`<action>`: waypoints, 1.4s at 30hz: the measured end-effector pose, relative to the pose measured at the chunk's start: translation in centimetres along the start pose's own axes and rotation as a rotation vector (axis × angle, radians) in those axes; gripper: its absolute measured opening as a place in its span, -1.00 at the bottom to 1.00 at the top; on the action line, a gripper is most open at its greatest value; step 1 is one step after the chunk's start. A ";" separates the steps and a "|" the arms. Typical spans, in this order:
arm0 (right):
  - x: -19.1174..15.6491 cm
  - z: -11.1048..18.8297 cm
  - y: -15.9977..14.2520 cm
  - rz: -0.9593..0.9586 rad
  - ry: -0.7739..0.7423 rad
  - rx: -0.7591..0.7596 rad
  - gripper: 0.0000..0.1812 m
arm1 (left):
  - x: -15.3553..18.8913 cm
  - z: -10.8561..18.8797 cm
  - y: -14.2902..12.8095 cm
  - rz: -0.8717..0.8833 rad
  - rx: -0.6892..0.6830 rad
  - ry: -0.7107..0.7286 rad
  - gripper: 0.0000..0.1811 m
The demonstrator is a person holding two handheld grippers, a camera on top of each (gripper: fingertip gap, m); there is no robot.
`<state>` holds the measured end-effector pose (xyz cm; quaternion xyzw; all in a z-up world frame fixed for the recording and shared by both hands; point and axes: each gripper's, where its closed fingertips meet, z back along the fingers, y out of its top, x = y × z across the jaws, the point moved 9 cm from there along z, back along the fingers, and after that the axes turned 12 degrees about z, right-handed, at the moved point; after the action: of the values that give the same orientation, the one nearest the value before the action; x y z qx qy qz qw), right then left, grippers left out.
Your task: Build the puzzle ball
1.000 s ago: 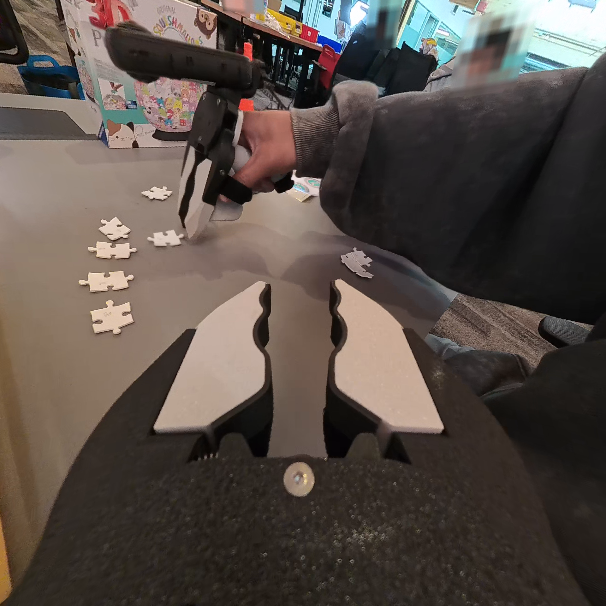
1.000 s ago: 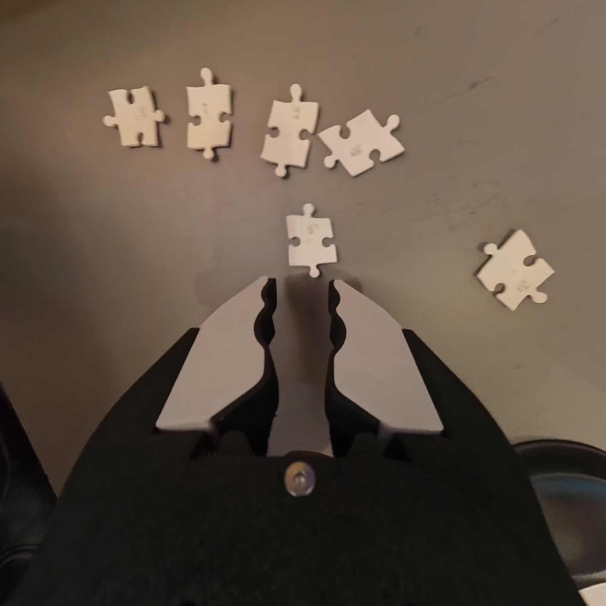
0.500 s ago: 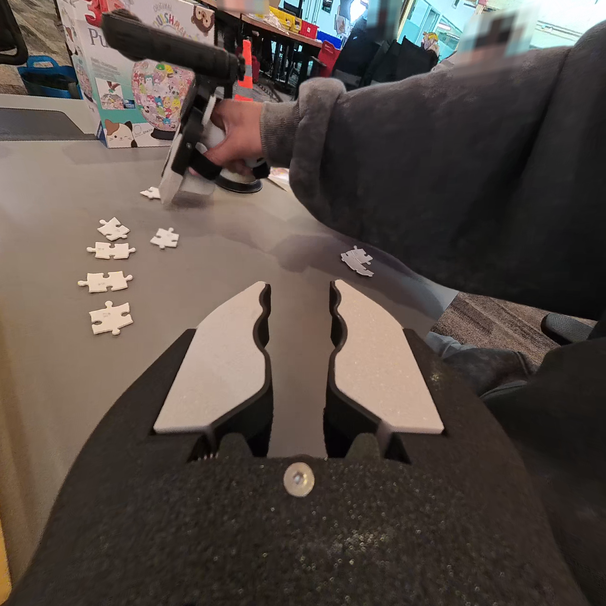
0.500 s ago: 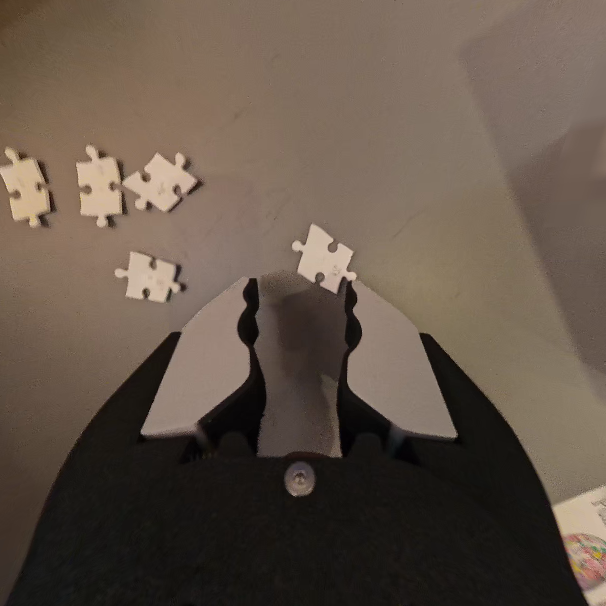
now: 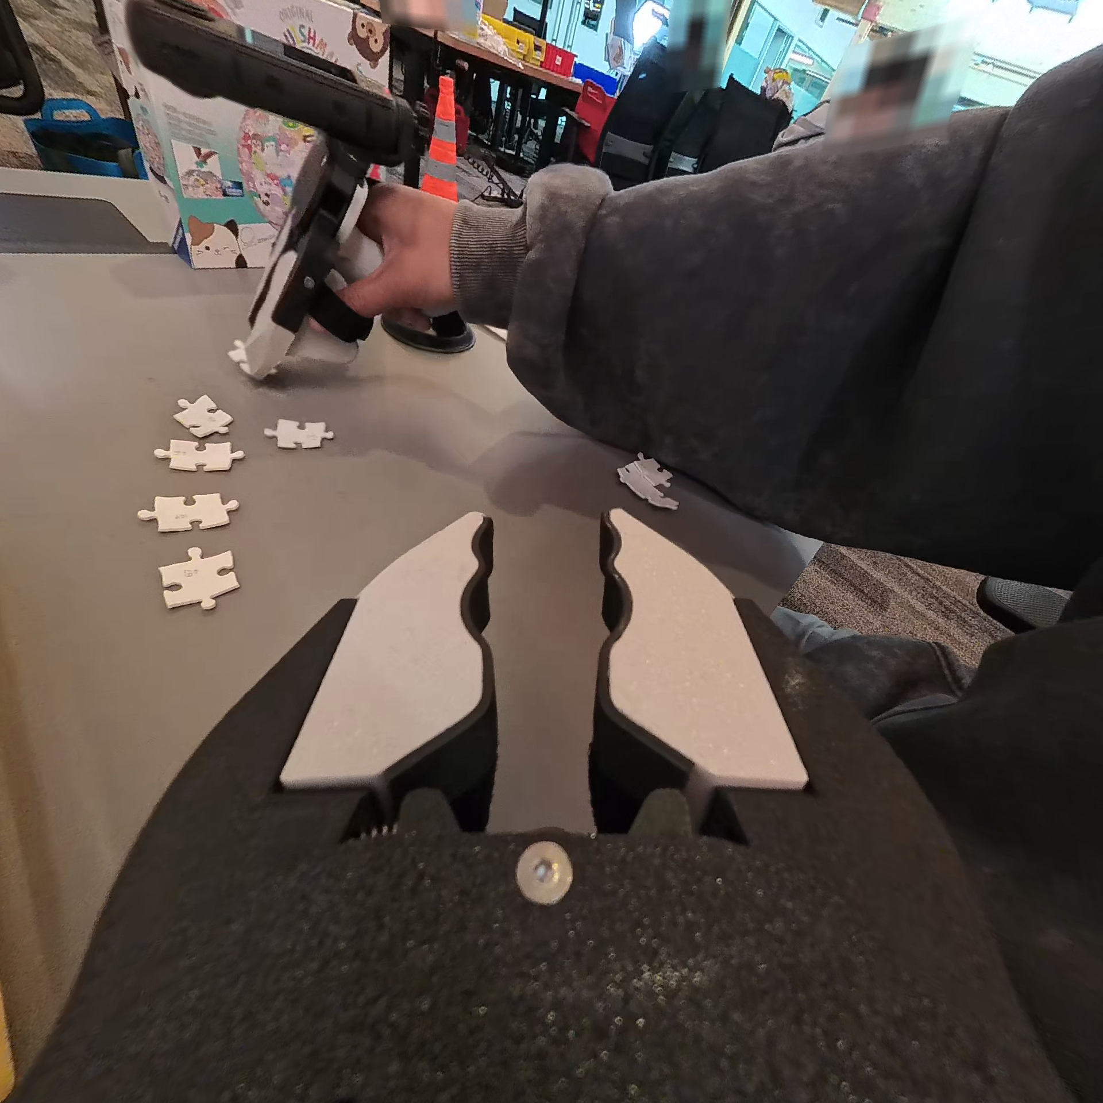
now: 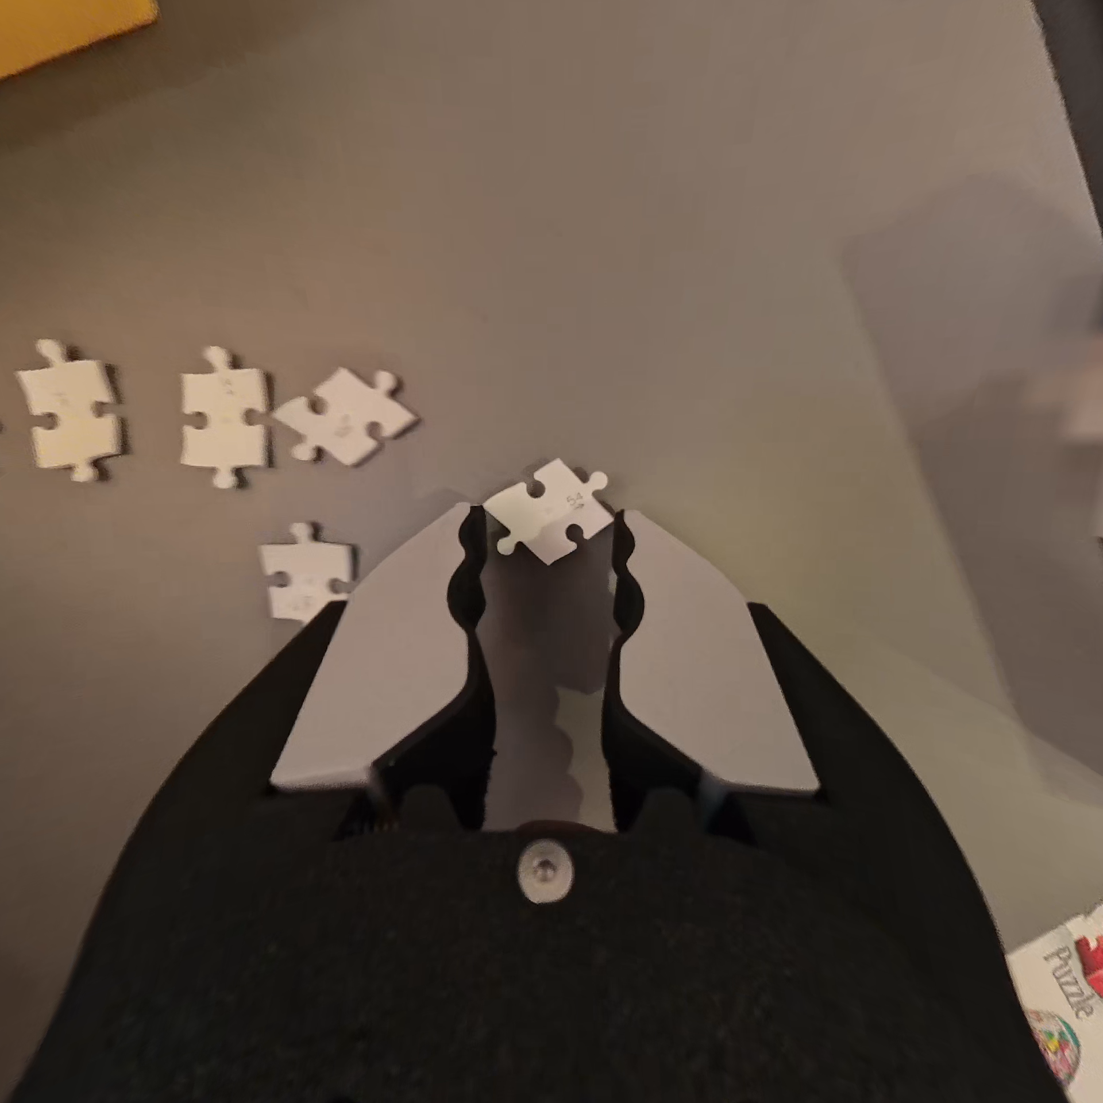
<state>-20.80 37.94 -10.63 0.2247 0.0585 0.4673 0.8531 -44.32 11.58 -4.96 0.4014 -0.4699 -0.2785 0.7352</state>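
Observation:
Several white puzzle pieces lie face down on the grey table [image 5: 89, 370]. In the right wrist view my right gripper [image 6: 546, 516] is open and low over the table, with one piece [image 6: 552, 510] lying tilted between its fingertips; I cannot tell whether the tips touch it. Other pieces [image 6: 224, 418] lie in a row to its left, one [image 6: 307, 570] beside the left finger. The left wrist view shows the right gripper [image 5: 262, 358] far off, tips down at that piece. My left gripper [image 5: 546, 525] is open and empty above the table. Two joined pieces [image 5: 647, 480] lie under the person's sleeve.
The puzzle box [image 5: 239, 149] stands at the table's back; its corner shows in the right wrist view [image 6: 1068, 979]. A black round stand [image 5: 430, 337] sits behind the hand. The person's sleeve [image 5: 776, 298] spans the right side. A yellow edge [image 6: 59, 36] lies far left. The tips of one gripper are about 30 cm away from the tips of the other.
My right gripper left the piece beside the row, moved farther back to a lone piece, opened wider and now straddles it. The left gripper has stayed still.

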 end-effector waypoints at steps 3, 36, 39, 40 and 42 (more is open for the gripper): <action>-1.6 -0.5 1.0 0.042 0.023 -0.006 -0.56 | 0.0 0.0 0.0 0.000 -0.002 -0.001 -0.63; -5.3 2.1 -1.8 0.259 0.220 -0.016 -0.72 | 0.2 -0.1 -0.1 -0.004 -0.008 -0.016 -0.63; -6.2 2.0 -0.9 0.368 0.195 0.019 -0.52 | 0.1 -0.2 -0.1 0.003 -0.007 -0.020 -0.63; -6.4 1.8 -0.5 0.396 0.186 0.019 -0.51 | 0.1 -0.2 -0.1 0.004 -0.007 -0.021 -0.63; -6.6 1.0 -0.2 0.425 0.193 -0.003 -0.50 | 0.2 -0.1 -0.1 0.000 -0.007 -0.020 -0.63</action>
<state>-24.03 32.15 -10.56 0.1848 0.0905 0.6558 0.7263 -44.12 11.42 -4.98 0.3962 -0.4762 -0.2840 0.7318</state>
